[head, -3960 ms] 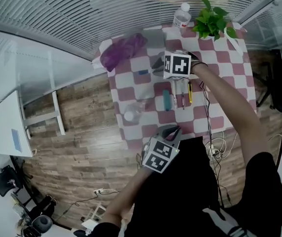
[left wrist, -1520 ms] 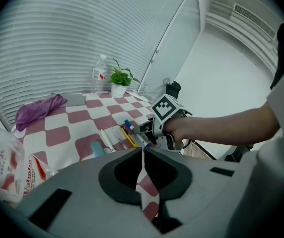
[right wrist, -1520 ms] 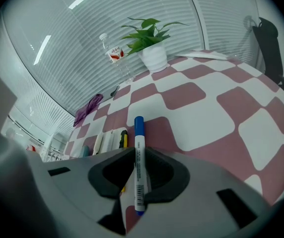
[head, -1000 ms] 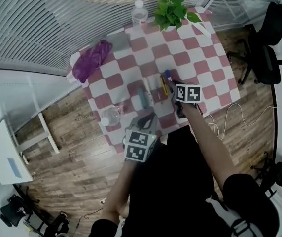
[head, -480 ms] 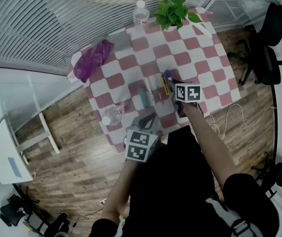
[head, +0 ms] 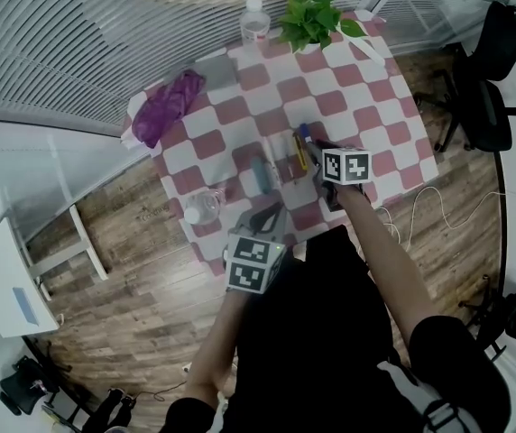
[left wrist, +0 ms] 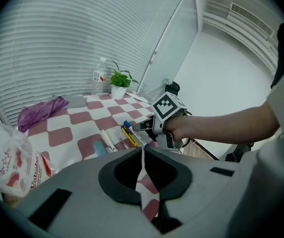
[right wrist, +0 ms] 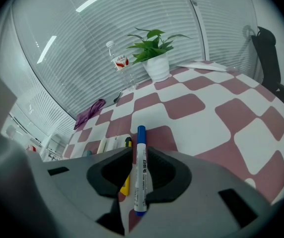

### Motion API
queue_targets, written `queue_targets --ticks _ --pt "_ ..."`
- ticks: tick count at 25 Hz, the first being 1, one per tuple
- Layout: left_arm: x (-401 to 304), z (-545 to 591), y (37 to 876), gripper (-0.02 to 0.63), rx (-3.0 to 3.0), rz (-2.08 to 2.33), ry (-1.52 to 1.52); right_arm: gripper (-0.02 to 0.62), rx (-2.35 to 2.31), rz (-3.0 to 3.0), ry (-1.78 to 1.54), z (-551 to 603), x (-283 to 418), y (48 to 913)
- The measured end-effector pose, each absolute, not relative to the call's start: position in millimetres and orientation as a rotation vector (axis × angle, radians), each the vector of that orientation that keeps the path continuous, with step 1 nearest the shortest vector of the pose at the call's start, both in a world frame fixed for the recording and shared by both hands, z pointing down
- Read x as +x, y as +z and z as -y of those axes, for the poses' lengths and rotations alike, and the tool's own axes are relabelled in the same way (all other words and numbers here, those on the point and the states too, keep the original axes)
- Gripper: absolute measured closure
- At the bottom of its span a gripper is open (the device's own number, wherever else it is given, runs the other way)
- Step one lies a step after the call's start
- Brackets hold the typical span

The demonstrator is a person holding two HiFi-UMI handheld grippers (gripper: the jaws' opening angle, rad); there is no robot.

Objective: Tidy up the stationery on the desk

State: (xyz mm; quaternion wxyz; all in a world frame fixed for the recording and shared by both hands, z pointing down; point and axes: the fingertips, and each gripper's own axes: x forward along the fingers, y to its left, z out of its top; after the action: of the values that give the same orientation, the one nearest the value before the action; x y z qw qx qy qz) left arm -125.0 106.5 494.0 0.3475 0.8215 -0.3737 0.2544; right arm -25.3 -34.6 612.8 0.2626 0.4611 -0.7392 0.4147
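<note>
On the red-and-white checked table (head: 366, 106) lies a row of stationery: a teal piece (head: 260, 177), a white pen (head: 273, 165) and a yellow pen (head: 299, 156). At the row's right end my right gripper (head: 319, 152) is shut on a white marker with a blue cap (right wrist: 141, 167). The marker lies lengthwise between the jaws, cap pointing away, low over a red square. My left gripper (head: 274, 212) hangs at the table's near edge, shut, with nothing in it. In the left gripper view its jaws (left wrist: 142, 157) meet, and the right gripper (left wrist: 144, 125) shows beyond them.
A purple cloth (head: 163, 106) lies at the far left corner beside a grey flat object (head: 217, 72). A water bottle (head: 255, 23) and a potted plant (head: 312, 16) stand at the far edge. A clear bottle (head: 202, 210) lies near the left edge. A black office chair (head: 497, 70) stands right.
Since four seconds ago my right gripper has come back from the far part of the table to the right end of the row. Over the last second nothing has visibly moved.
</note>
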Motion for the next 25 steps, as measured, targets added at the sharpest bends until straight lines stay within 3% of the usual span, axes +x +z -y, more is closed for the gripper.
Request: queue_targets --ticks 7,25 --pt "-129.8 -98.8 485.4 0.563 2.101 1.079 0.636 0.49 1.159 2.095 1.0 27.7 -23.3 597.0" --pt "-87.5 -110.5 445.0 0.563 2.03 1.37 0.545 0.574 0.875 2.377 0.72 -30.1 11.5 514.2"
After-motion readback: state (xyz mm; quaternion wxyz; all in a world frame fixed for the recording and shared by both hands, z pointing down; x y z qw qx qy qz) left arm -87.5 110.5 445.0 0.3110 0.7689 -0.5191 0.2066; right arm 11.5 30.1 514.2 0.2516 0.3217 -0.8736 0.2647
